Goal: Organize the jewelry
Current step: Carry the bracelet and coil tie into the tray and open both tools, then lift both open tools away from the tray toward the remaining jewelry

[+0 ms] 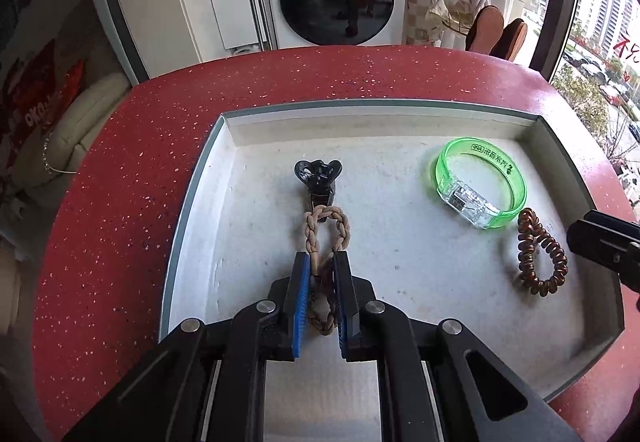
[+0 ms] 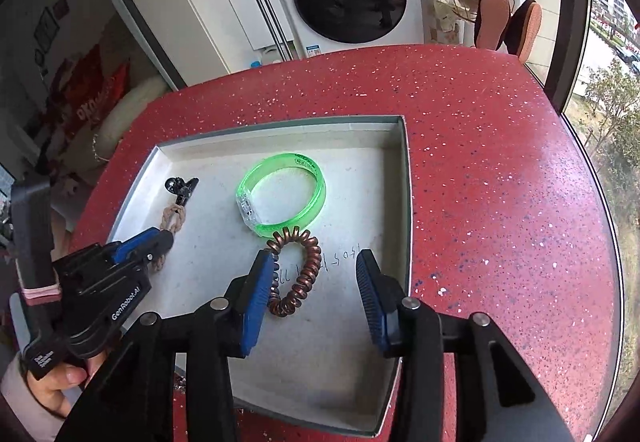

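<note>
Left wrist: braided band (image 1: 326,238) between jaws.

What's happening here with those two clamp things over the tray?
A person is sorting jewelry in a shallow white tray on a red table, one handheld claw per hand. The left claw is shut on a braided beige bracelet, which lies just below a black clip. The right claw is open, with one finger at a coiled brown band. A clear green bangle lies loose beside the band.
</note>
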